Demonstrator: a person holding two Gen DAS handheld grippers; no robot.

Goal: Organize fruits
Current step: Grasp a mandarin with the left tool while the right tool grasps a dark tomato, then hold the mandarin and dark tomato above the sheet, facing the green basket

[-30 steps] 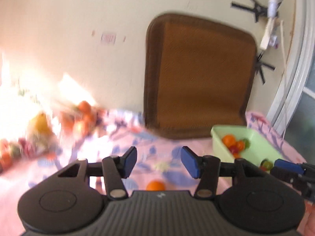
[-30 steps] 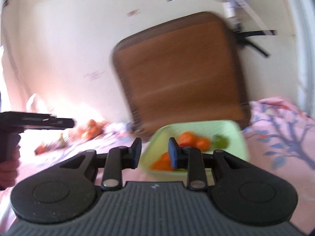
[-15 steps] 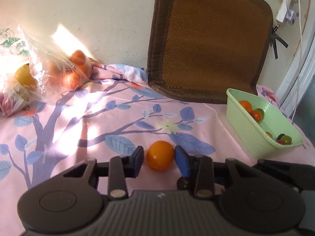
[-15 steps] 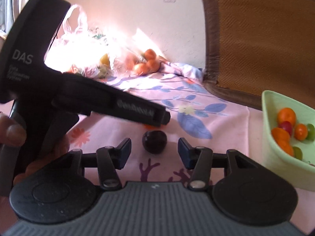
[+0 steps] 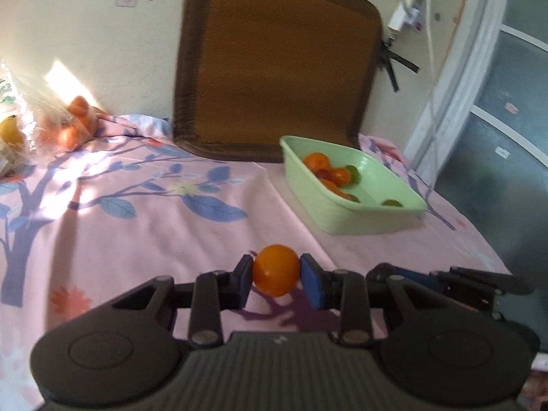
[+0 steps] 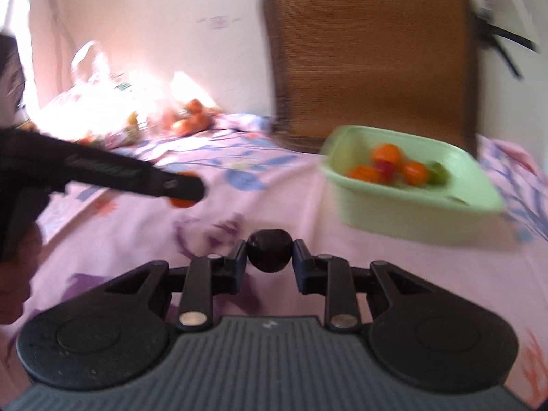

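My left gripper (image 5: pixel 276 278) is shut on a small orange fruit (image 5: pixel 276 270) and holds it above the pink flowered cloth (image 5: pixel 144 219). My right gripper (image 6: pixel 270 261) is shut on a dark purple fruit (image 6: pixel 270 249), also lifted. A light green tub (image 5: pixel 356 215) stands ahead to the right with several orange, red and green fruits (image 5: pixel 330 173) inside; it also shows in the right wrist view (image 6: pixel 404 212). In the right wrist view the left gripper (image 6: pixel 102 171) reaches in from the left with the orange fruit (image 6: pixel 183 202) partly hidden behind it.
A brown woven mat (image 5: pixel 277 68) leans on the wall behind the tub. Clear plastic bags of fruit (image 5: pixel 68 126) lie at the far left in bright sun. A window frame and a cable (image 5: pixel 445 68) are at the right. The table edge runs just right of the tub.
Both grippers have closed on the fruits that lay between their fingers and lifted them. Both views have swung toward the green tub.
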